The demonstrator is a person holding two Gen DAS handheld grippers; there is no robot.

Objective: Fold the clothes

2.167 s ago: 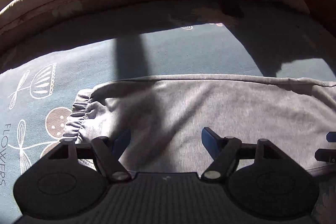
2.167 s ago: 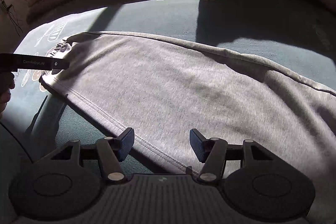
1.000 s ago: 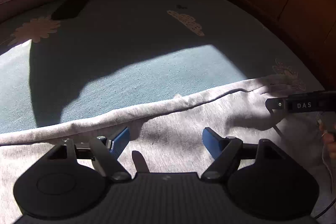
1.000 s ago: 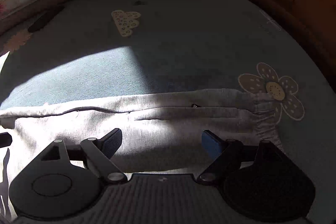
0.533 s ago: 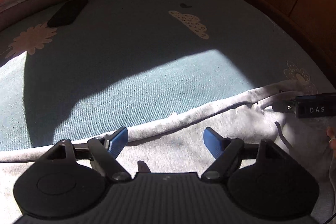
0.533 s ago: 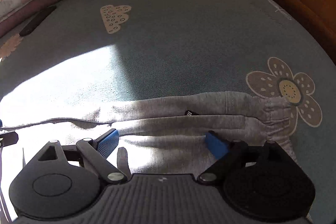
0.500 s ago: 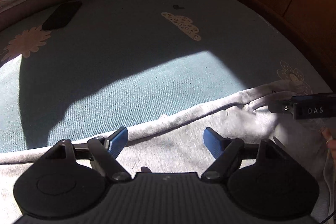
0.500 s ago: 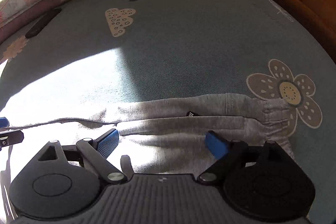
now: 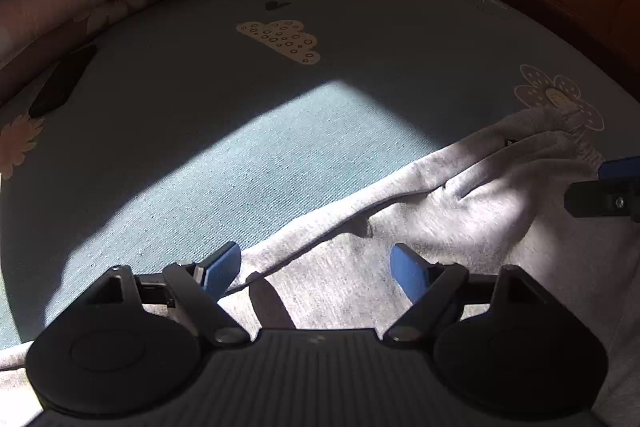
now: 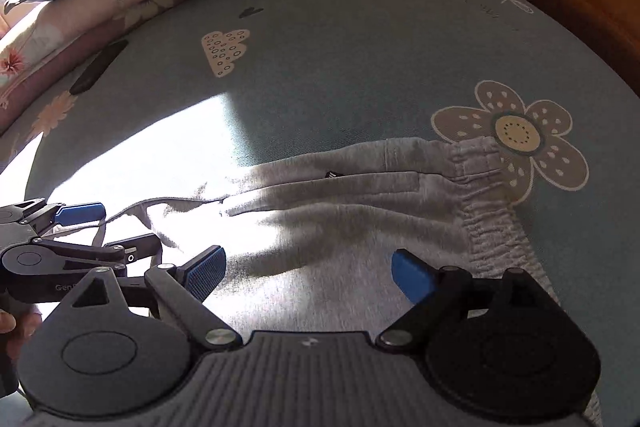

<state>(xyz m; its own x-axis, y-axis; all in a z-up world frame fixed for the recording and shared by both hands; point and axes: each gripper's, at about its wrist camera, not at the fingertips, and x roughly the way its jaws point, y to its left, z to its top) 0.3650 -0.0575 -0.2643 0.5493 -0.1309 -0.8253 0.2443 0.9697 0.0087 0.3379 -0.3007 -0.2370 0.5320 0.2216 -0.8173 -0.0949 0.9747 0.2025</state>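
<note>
The trousers [image 10: 360,227] run lengthwise left from the waistband [image 10: 488,211], nearest my right gripper [image 10: 308,273] (wide, empty); left gripper [image 9: 316,267] is opening, empty.

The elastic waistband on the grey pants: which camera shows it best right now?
The right wrist view. The gathered elastic waistband of the grey pants sits fairly near and sharp there, partly overlapping the flower print. The left wrist view shows it only small, at the far right edge.
</note>
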